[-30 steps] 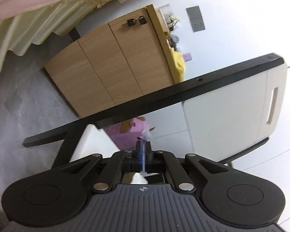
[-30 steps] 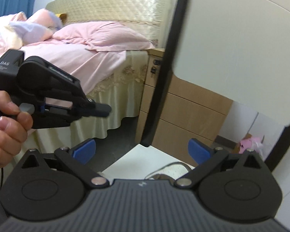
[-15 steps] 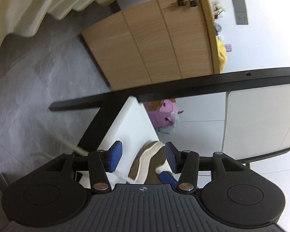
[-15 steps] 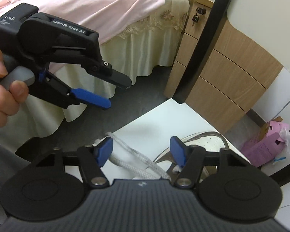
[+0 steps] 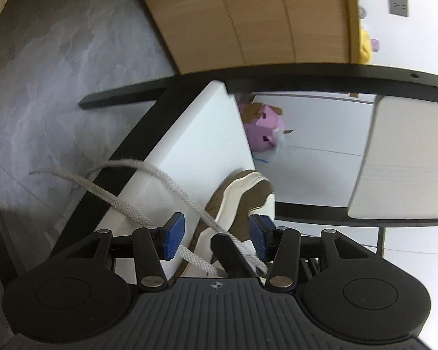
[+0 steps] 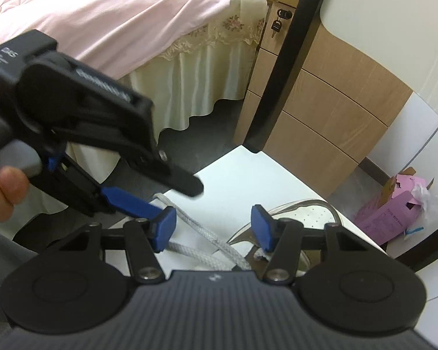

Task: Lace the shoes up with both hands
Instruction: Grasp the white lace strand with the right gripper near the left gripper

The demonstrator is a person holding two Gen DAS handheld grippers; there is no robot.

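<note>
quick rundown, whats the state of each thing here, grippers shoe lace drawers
left gripper: open, pads apart with the lace running between them
right gripper: open, jaws just closed partway, gripping nothing
shoe: on the white table, lace untied
lace: loose, trailing off the table edge
drawers: shut

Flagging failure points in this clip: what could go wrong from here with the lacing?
The lace loops out past the white table edge over the floor, so a pull might drag it or tip the shoe. Neither the left gripper nor the right gripper pinches it yet. The two grippers are close and could collide.
</note>
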